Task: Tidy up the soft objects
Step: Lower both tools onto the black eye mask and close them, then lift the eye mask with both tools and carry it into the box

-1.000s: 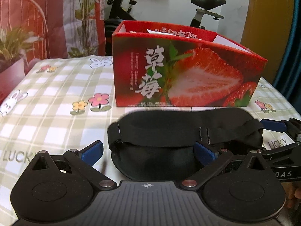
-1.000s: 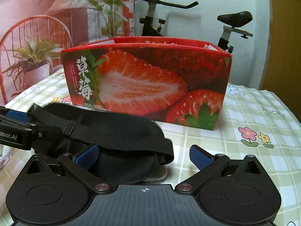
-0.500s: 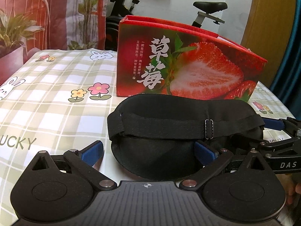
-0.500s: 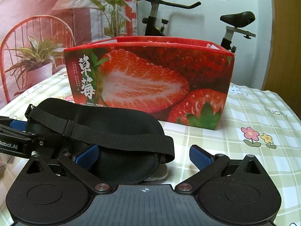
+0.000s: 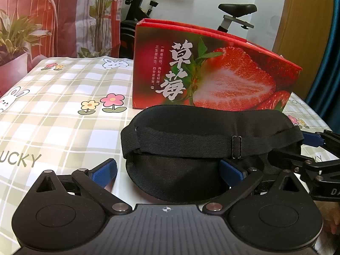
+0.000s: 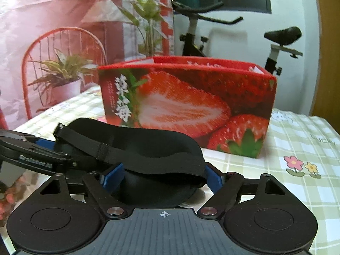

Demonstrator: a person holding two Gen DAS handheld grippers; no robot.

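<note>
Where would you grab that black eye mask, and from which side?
By an end lobe, from the near side: the eye mask lies flat and floppy, ends thin. The right gripper is closing around its right end; the left gripper stands open at the other.

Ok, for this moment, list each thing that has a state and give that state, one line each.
Sleep mask: on the tablecloth before the box, its strap across the top, its right end between the right gripper's jaws.
Strawberry box: upright, top open, white paper inside.
Left gripper: jaws open, the mask's left end between them.
Right gripper: jaws closing around the mask's end.
Tablecloth: spread flat.
</note>
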